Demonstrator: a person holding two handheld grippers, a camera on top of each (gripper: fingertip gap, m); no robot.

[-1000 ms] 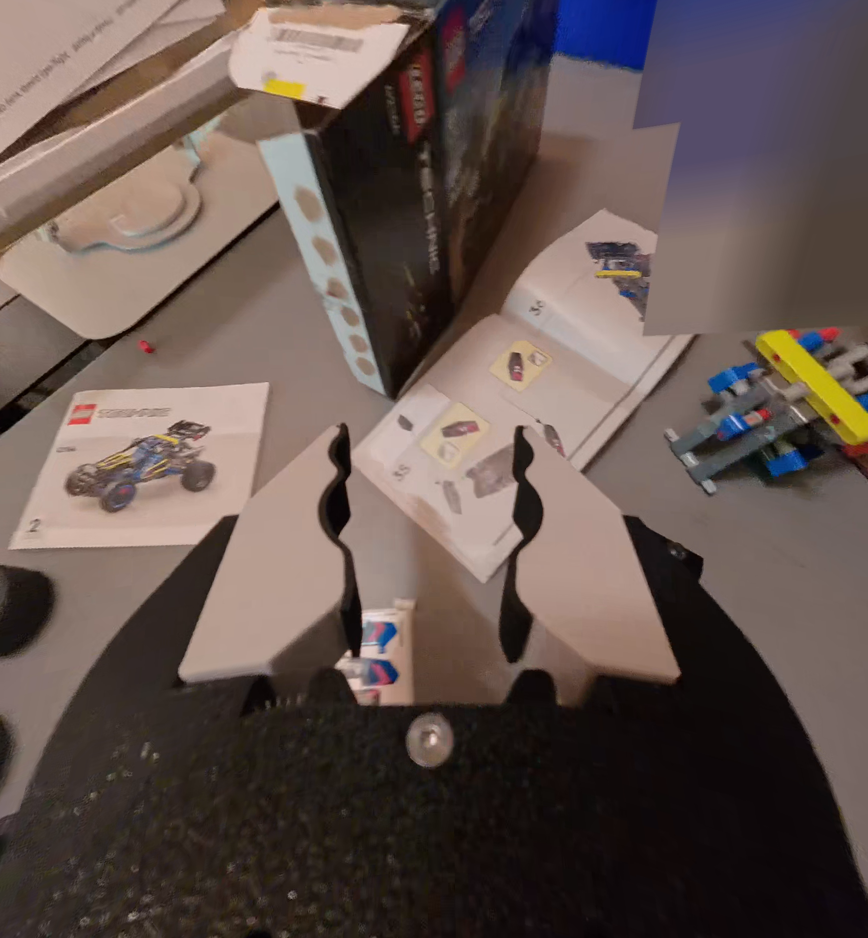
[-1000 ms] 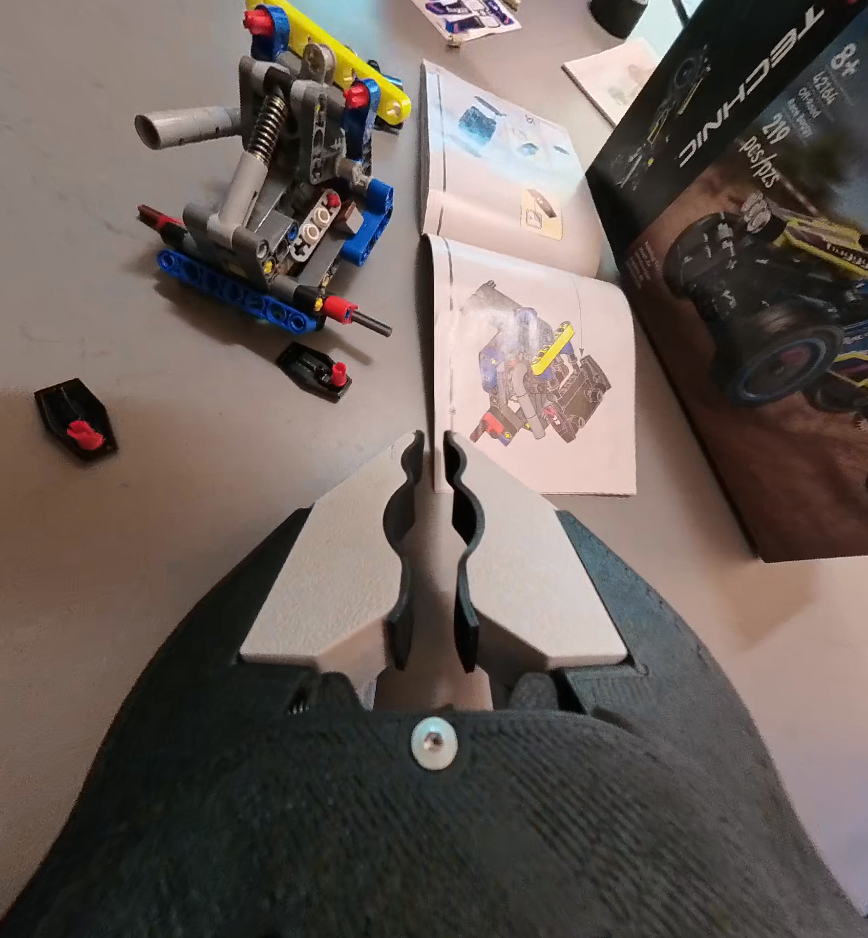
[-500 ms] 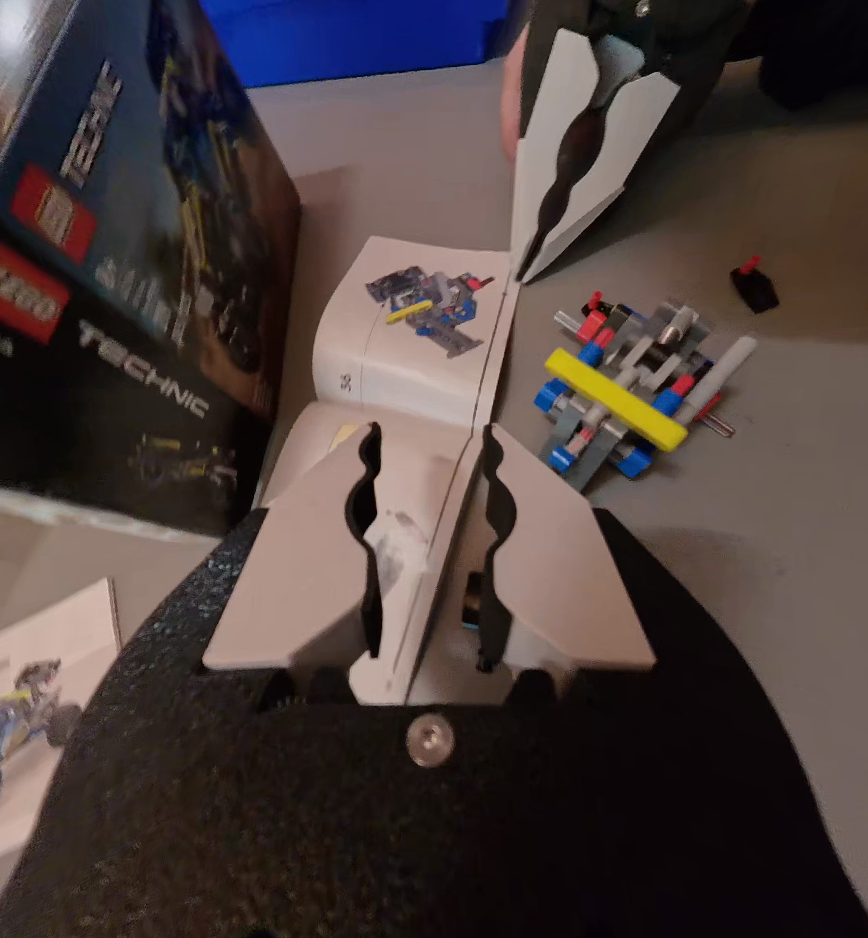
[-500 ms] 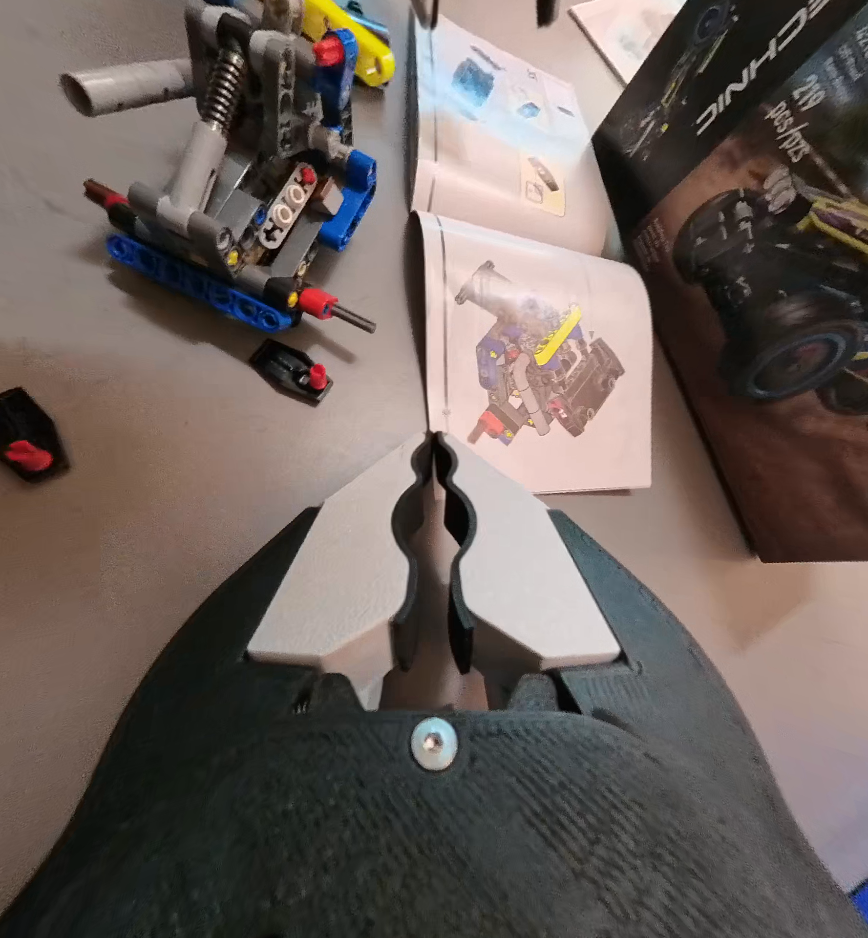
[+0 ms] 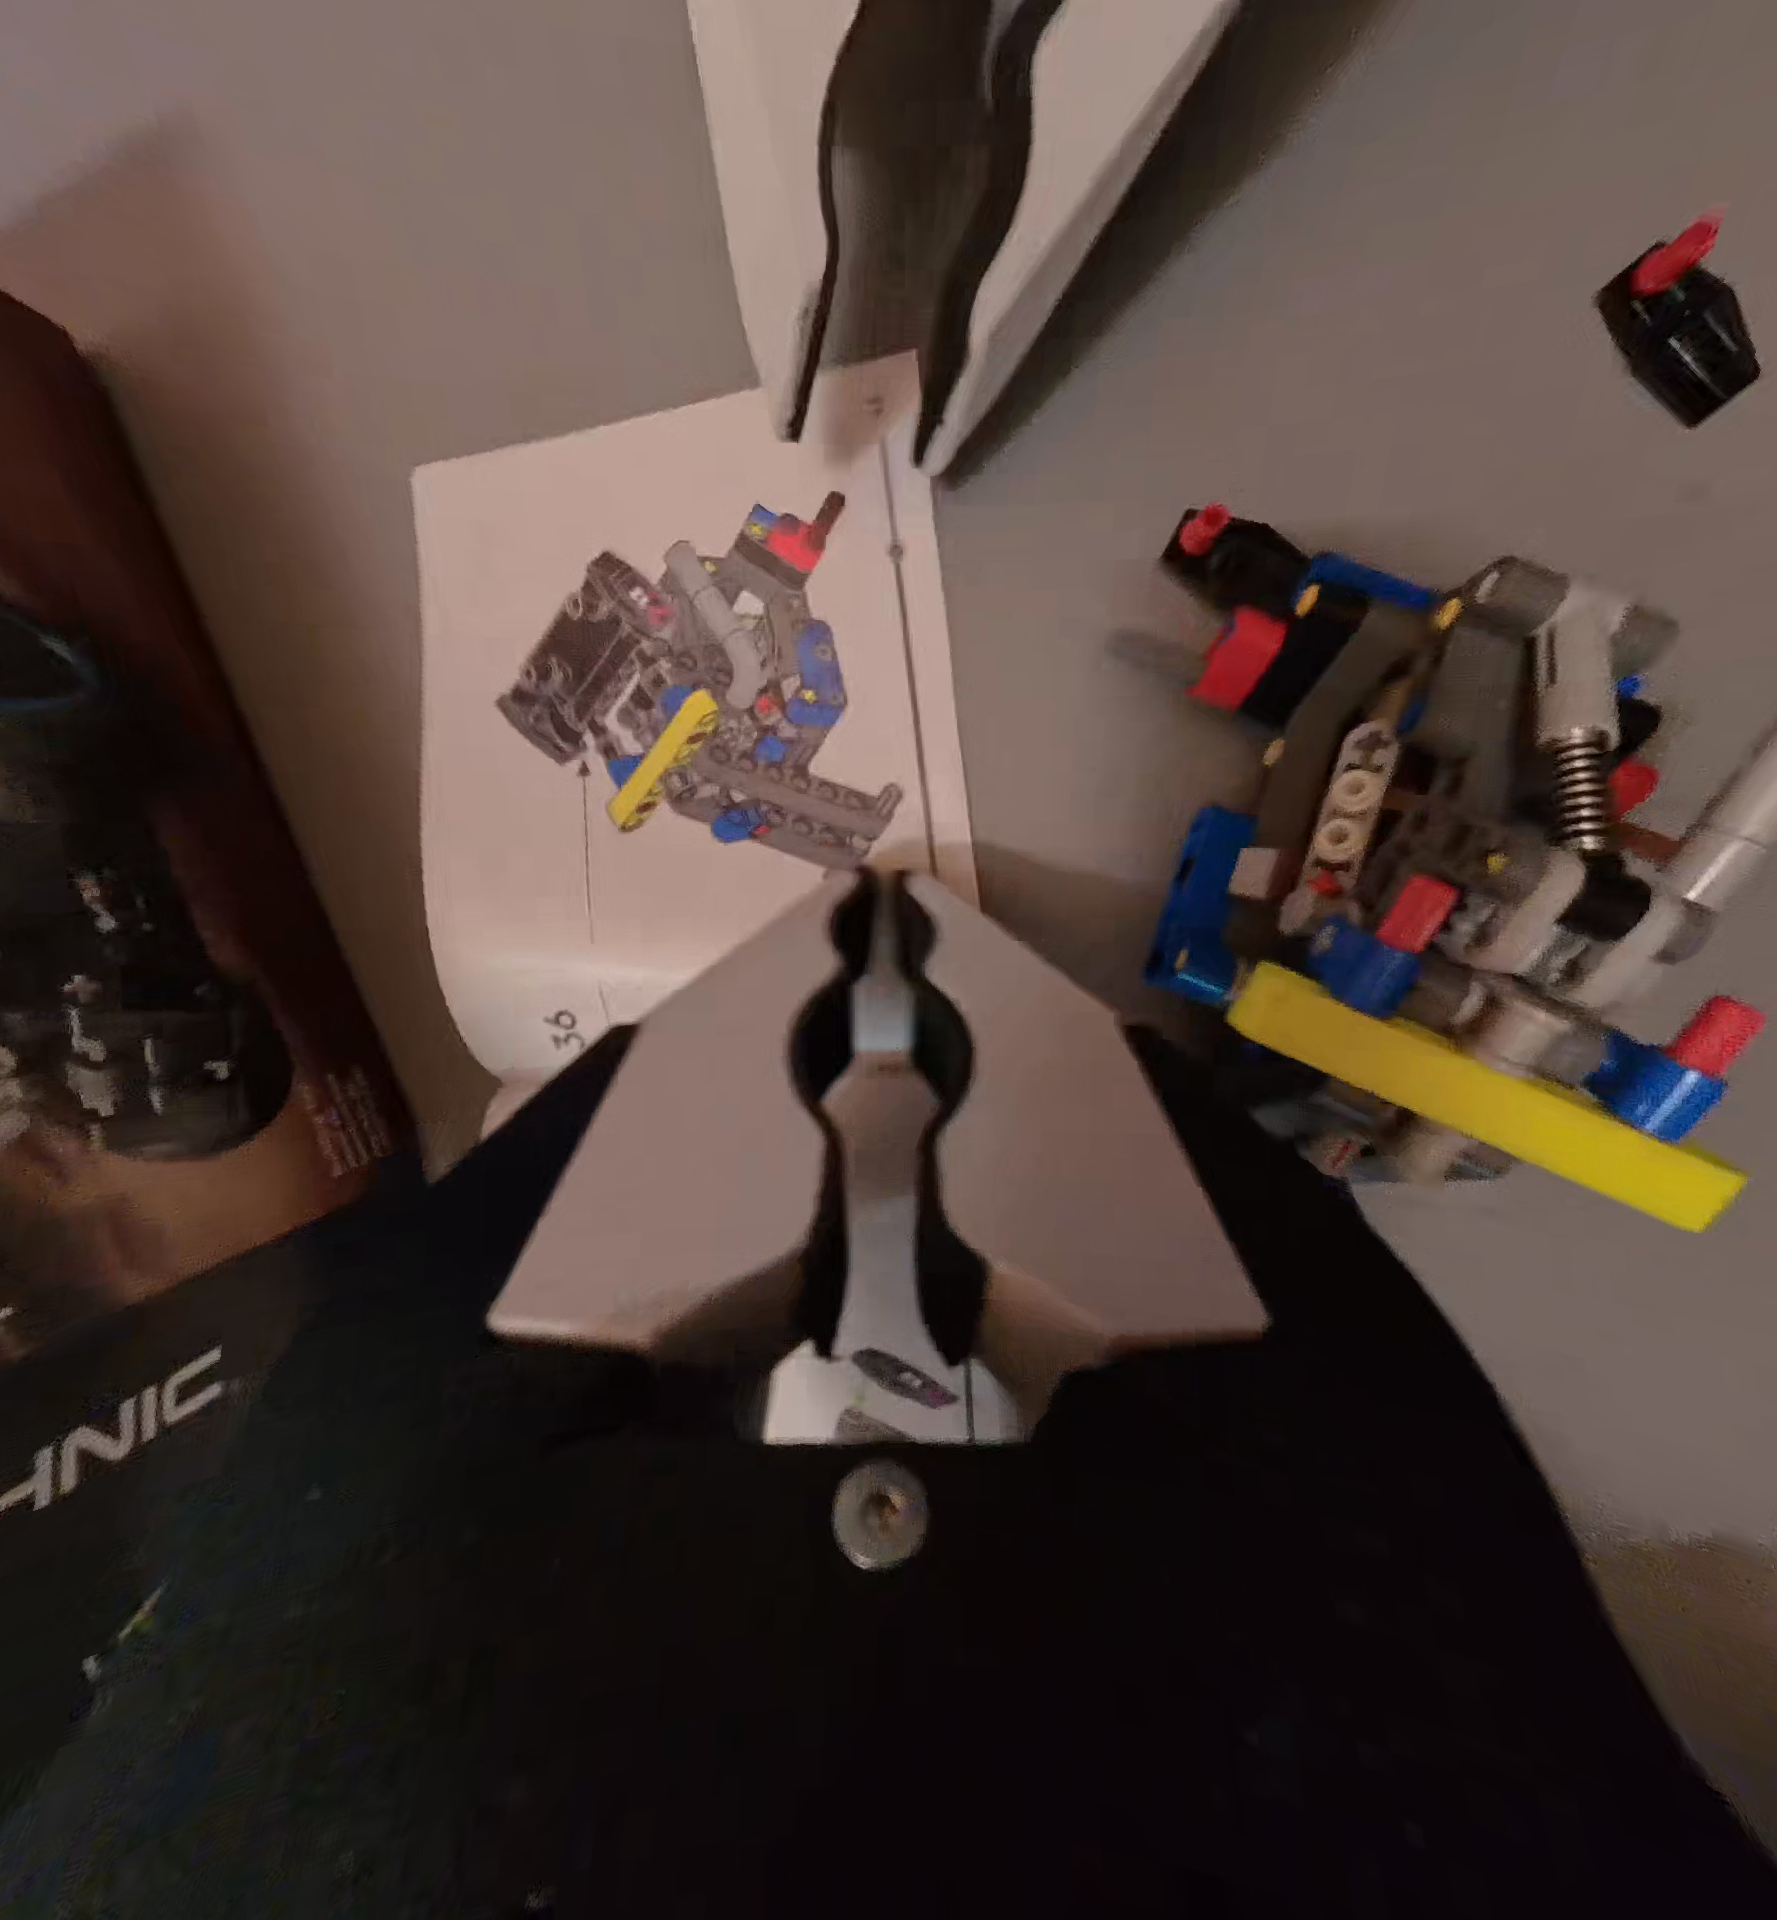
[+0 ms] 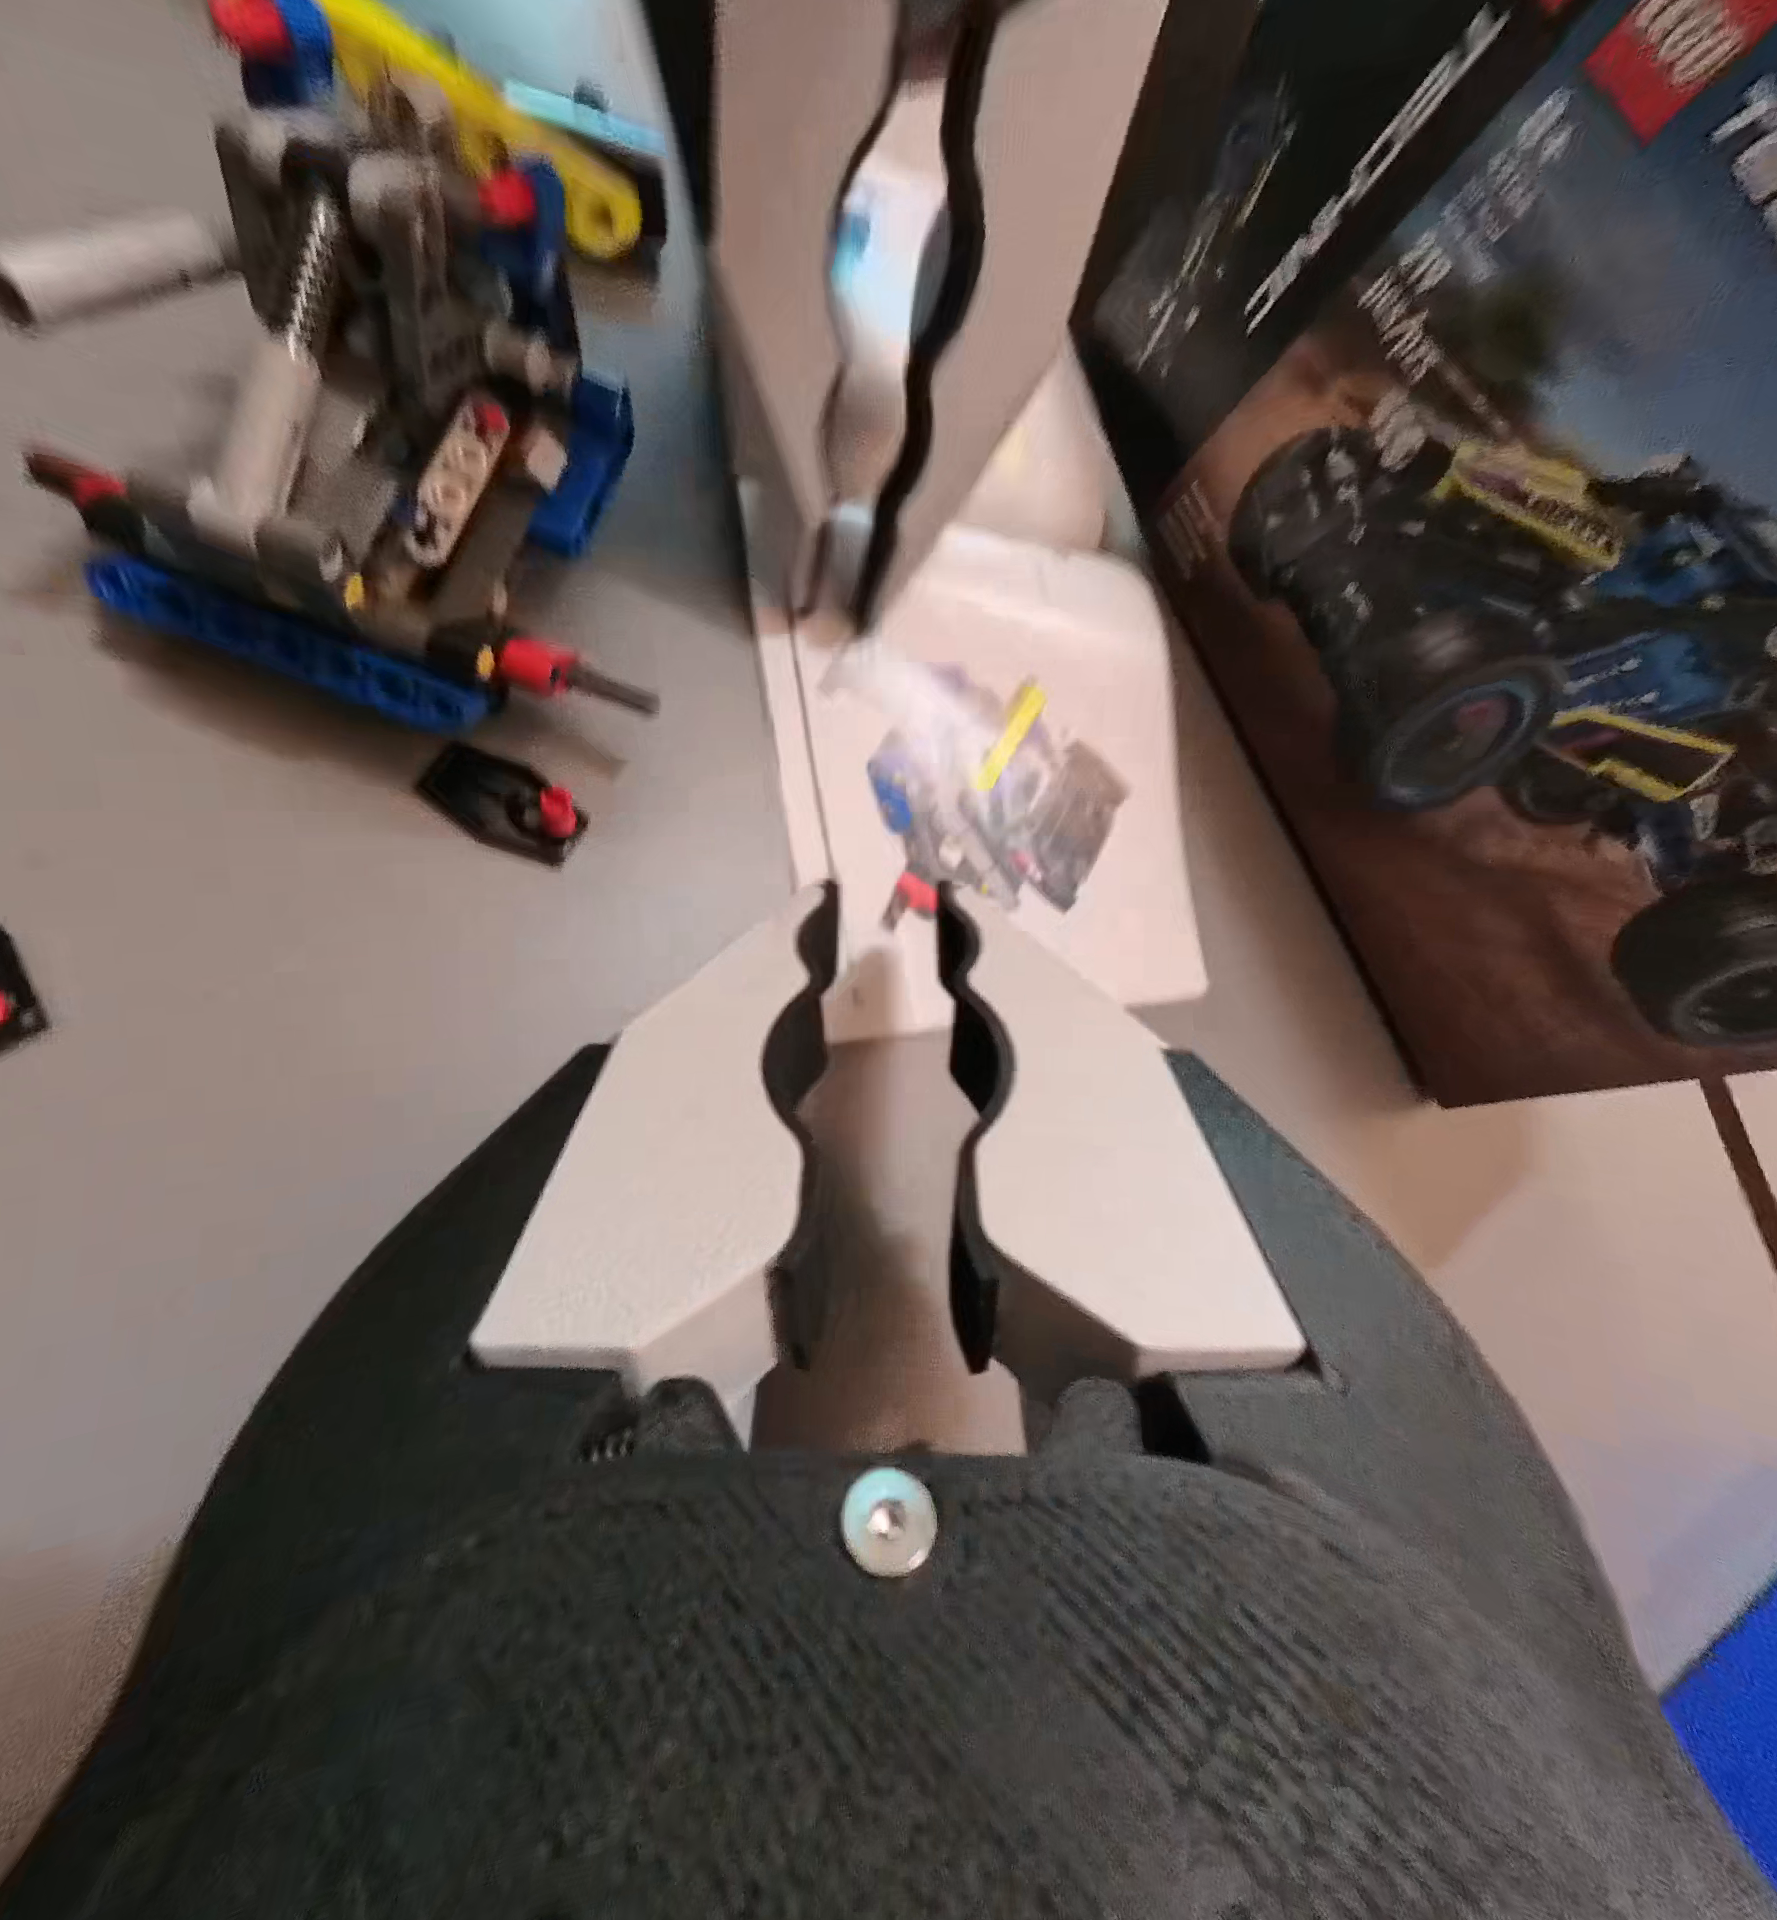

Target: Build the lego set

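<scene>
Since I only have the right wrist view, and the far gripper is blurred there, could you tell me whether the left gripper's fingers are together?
Observer: In the left wrist view the left gripper is shut, with its tips at the booklet's edge beside the spine. A thin pale strip shows between the fingers, but I cannot tell whether it is a pinched page.
Operator: Thank you. Is the yellow beam on the brick assembly whole? It is half hidden in mine.
Observer: Yes. The yellow beam runs unbroken along the brick assembly's side nearest the left gripper, with blue connectors behind it.
</scene>
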